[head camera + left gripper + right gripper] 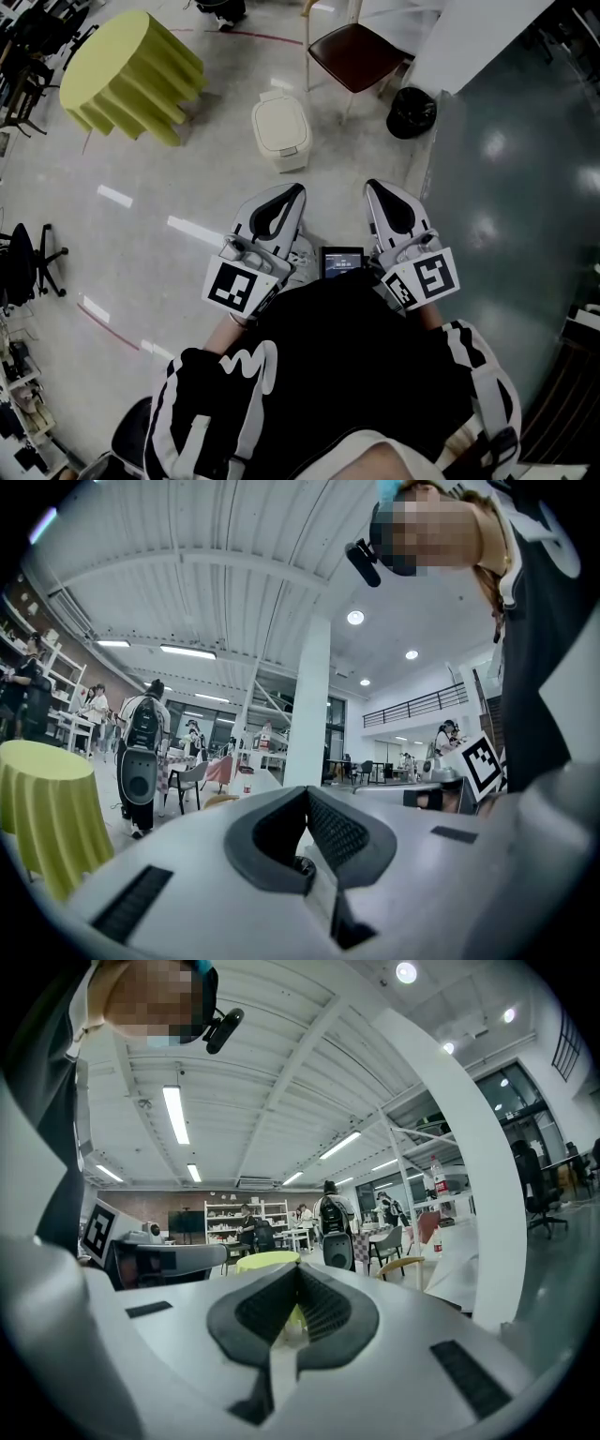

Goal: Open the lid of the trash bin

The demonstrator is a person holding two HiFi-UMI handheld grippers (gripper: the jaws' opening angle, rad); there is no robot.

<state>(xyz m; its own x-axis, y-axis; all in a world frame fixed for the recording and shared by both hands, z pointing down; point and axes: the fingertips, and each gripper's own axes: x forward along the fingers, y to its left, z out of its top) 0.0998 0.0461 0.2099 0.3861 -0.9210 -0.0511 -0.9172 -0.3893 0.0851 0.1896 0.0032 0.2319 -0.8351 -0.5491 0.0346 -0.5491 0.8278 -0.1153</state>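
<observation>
Two grippers are held low and close to the person's body, side by side, both pointing forward over the pale floor (141, 244); the left gripper (297, 190) has its jaws together at the tips, and its own view (306, 791) shows nothing caught between the ribbed pads (337, 832); the right gripper (372, 185) is likewise closed tip to tip and empty (298, 1269). Each carries its marker cube at the rear, near the person's black-and-white sleeves (220, 394); a small dark screen (342, 261) sits between the two grippers.

The trash bin (281, 131) stands on the floor straight ahead, cream-coloured and boxy, its lid (281, 120) down and closed; it is well apart from both grippers, a little nearer the left one's line. To its left is a round counter draped in yellow cloth (131, 75), which also shows in the left gripper view (47, 808) and, further off, in the right gripper view (267, 1260); to the bin's right stands a chair with a dark red seat (354, 54), and just beyond that a black round container (411, 112) on the floor. A black office chair (23, 262) stands at the left edge; other people stand far back in the hall.
</observation>
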